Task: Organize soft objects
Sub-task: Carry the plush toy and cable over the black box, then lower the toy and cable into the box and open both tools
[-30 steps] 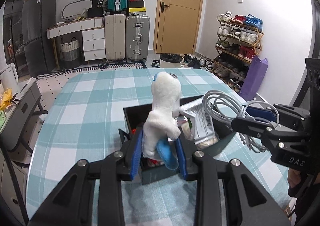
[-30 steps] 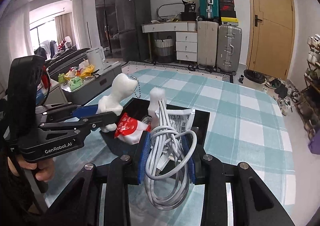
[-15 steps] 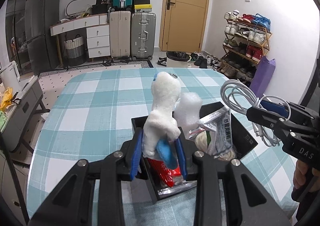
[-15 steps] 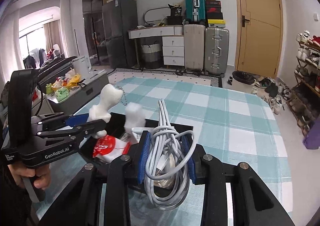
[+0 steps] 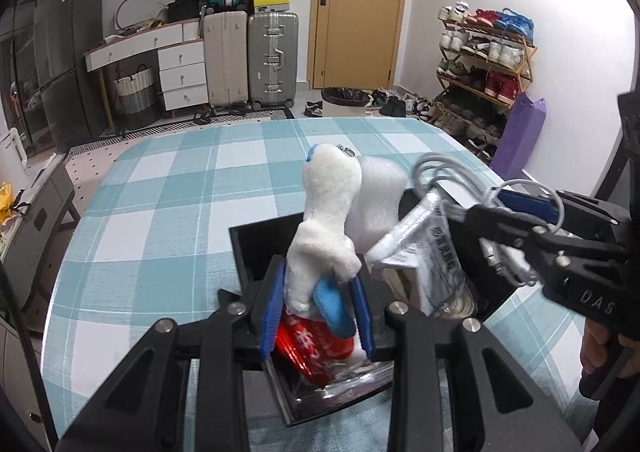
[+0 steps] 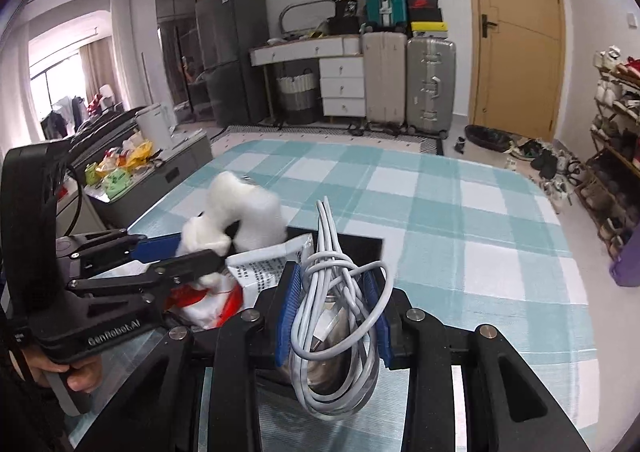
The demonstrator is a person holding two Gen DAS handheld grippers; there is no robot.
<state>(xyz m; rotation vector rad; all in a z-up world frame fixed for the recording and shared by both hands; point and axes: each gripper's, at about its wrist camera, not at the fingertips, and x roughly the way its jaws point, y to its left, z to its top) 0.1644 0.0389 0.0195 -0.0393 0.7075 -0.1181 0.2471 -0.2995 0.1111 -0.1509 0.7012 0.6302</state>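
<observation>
Grippers over the black box point(image 5: 256, 244) on the checked tablecloth point(image 5: 168, 188), your left gripper point(image 5: 318, 304) clamped a white plush toy point(image 5: 324, 212) upright, your right gripper point(image 6: 332, 316), at the toy's 3 o'clock, pinched a coiled grey cable point(image 6: 340, 324) above the box's packets.

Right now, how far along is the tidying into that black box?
Partly done: the black box already holds a red packet and a silver pouch. In hand: the left gripper clamps a white plush toy, the right gripper a coiled grey cable, both over the box. Left: releasing them.
</observation>
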